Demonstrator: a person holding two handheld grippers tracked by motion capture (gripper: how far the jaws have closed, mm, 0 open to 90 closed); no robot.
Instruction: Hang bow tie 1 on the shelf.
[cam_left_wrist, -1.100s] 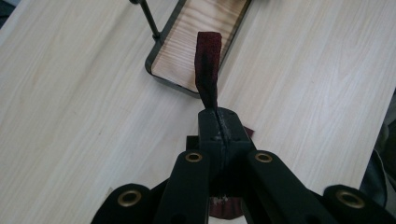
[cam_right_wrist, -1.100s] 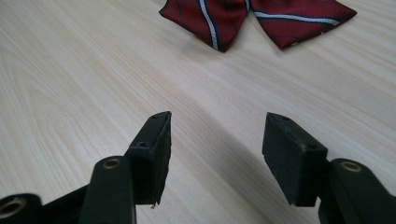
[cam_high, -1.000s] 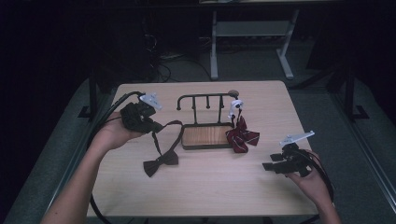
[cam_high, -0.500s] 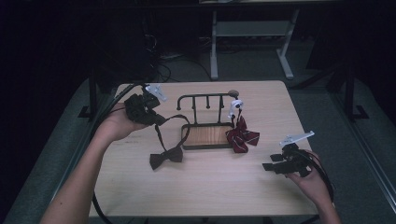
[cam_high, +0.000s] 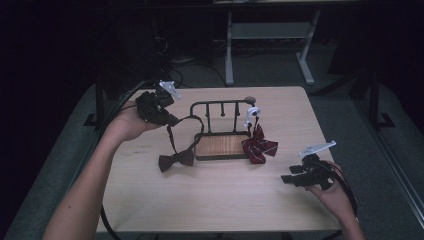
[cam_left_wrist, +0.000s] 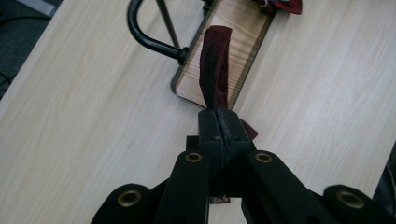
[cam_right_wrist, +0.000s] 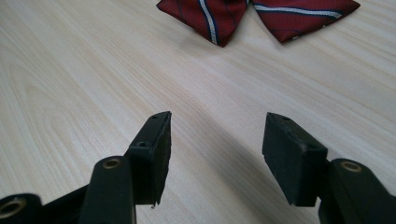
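My right tongs (cam_high: 287, 178) rest low over the near right part of the pale wooden counter (cam_high: 220, 200), jaws standing apart with nothing between them; in the right gripper view bare wood lies under them, and farther off the striped red bow tie (cam_right_wrist: 254, 16) lies flat, well apart from the pads.

My left tongs (cam_high: 175, 120) hover over the far left of the counter, jaws pressed together on the strap of the dark maroon bow tie (cam_high: 176, 160); in the left gripper view the strap (cam_left_wrist: 215, 65) rises as a narrow velvety band straight out from between the closed pads. From there it loops outward and hangs down, and the bow itself dangles below and to the near side of the tongs, its lower edge at or just above the counter; I cannot tell whether it touches.

I judge this tie light, soft and limp; it should sag and swing from any single hold, so the strap near its middle is a sensible place to pinch, leaving a loop open.

Beyond hangs the black wire rack (cam_high: 220, 107) on its wooden base (cam_high: 220, 146), just beside the loop; the striped tie leans at its right end.
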